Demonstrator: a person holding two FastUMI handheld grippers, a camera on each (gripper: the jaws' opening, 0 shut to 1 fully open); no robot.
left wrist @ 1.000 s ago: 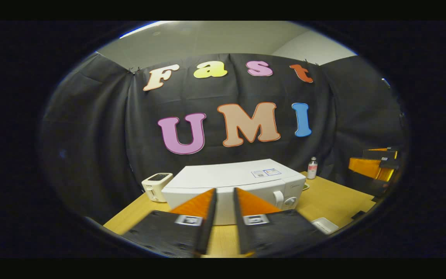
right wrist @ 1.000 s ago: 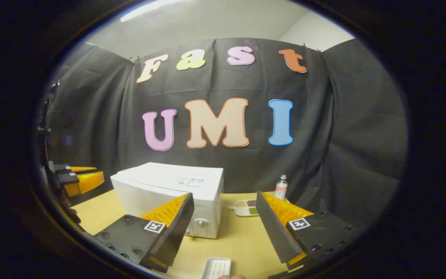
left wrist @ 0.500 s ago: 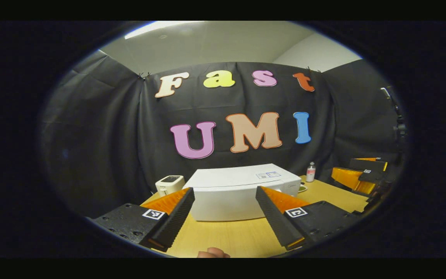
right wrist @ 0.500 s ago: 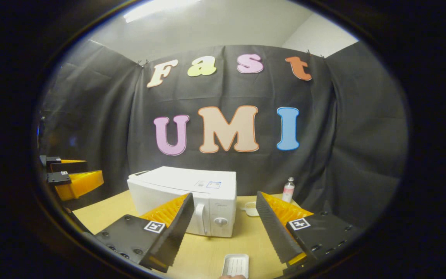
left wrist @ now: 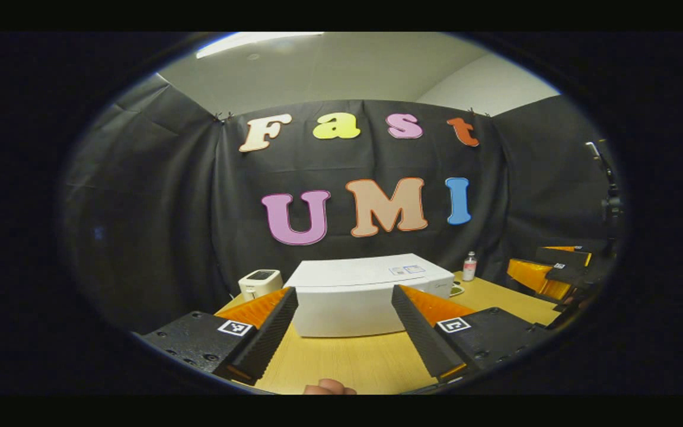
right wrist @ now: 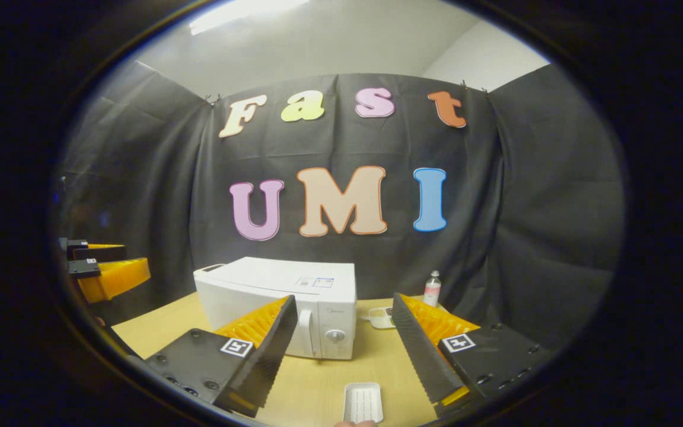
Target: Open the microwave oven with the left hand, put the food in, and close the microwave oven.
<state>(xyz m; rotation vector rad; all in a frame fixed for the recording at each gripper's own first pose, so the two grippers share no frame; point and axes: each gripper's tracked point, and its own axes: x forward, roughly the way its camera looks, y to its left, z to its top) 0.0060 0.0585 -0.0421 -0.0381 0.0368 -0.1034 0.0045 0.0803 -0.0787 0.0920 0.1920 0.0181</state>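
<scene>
Both grippers, left (left wrist: 344, 323) and right (right wrist: 344, 338), are hanging wide open, gripping nothing. Microwave (right wrist: 276, 305) is sitting shut on the counter (right wrist: 329, 379), tray (right wrist: 363, 401) lying nearer.

wooden table (right wrist: 318, 379), microwave (right wrist: 270, 296), white tray (right wrist: 363, 402)

Cloth-walled (right wrist: 531, 196) recording booth

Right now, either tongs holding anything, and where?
Nothing held. Left tongs and right tongs both gape open above the wooden table, short of the white box-shaped microwave oven, whose door is shut.
</scene>
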